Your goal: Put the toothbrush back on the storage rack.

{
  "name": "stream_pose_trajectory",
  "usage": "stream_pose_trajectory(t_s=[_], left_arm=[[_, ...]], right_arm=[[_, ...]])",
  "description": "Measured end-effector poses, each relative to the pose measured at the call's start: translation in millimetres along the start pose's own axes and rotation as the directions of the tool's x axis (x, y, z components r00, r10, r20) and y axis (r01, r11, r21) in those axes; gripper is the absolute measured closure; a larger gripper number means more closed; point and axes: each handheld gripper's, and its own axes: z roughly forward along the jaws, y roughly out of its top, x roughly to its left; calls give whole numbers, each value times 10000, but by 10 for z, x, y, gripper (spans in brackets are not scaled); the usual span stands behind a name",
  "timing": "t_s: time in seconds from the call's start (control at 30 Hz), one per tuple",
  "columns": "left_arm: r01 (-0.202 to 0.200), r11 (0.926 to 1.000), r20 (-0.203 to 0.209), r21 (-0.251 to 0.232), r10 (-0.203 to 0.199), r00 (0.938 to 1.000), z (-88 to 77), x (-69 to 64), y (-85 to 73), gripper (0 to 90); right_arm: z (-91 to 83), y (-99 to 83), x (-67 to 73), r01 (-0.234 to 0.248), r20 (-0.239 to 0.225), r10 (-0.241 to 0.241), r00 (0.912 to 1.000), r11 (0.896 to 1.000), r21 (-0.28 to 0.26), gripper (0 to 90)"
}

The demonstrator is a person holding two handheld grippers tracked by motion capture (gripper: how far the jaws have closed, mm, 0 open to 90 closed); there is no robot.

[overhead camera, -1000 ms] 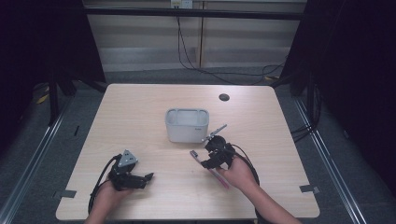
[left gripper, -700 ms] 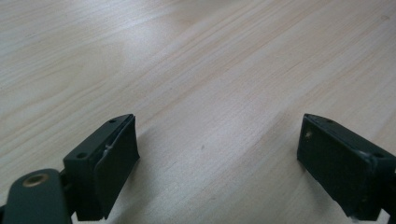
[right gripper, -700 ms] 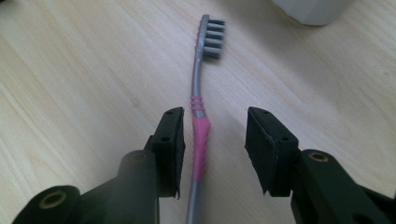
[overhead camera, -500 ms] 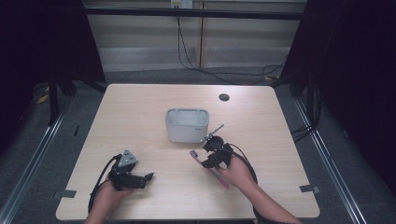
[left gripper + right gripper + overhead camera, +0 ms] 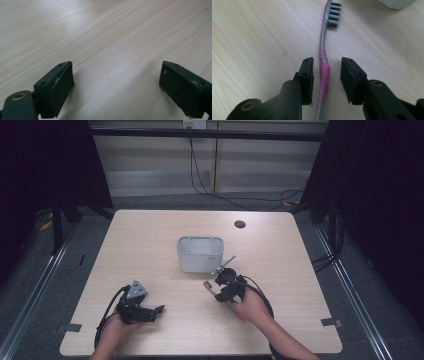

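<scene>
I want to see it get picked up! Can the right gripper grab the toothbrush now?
Probably yes. The right gripper already has the toothbrush handle between its jaws, which have just been closing. Small gaps remain each side, and nothing blocks them.

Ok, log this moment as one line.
right gripper: jaws closing around toothbrush, pads not yet touching | left gripper: open, over bare table | bin: beyond brush

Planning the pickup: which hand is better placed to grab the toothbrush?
Right. The right gripper has just been closing, jaws either side of the toothbrush handle, not yet pressing. The left gripper has bare table between its jaws.
</scene>
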Motion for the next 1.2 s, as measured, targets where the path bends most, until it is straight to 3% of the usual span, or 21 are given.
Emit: stream_pose_trajectory(t_s=[0.33, 0.47, 0.57, 0.8, 1.2], left_arm=[[8, 10000, -23, 4, -8, 10000, -4, -7, -2, 116], [41, 10000, -31, -22, -41, 10000, -3, -8, -3, 115], [55, 10000, -24, -47, -55, 10000, 0, -10, -3, 114], [27, 10000, -8, -23, -27, 10000, 0, -9, -2, 110], [22, 10000, -7, -18, -22, 10000, -1, -9, -2, 109]], right_arm=[[30, -22, 8, 151, 234, -156, 9996, 9997, 193, 646], [38, -23, 37, 339, 358, -348, 9988, 9991, 253, 685], [35, -13, 35, 240, 319, -250, 9992, 9991, 341, 788], [36, -7, 46, 306, 385, -318, 9988, 9990, 325, 798], [-118, 6, -24, 97, 13, -96, 10000, 9989, -469, 800]])
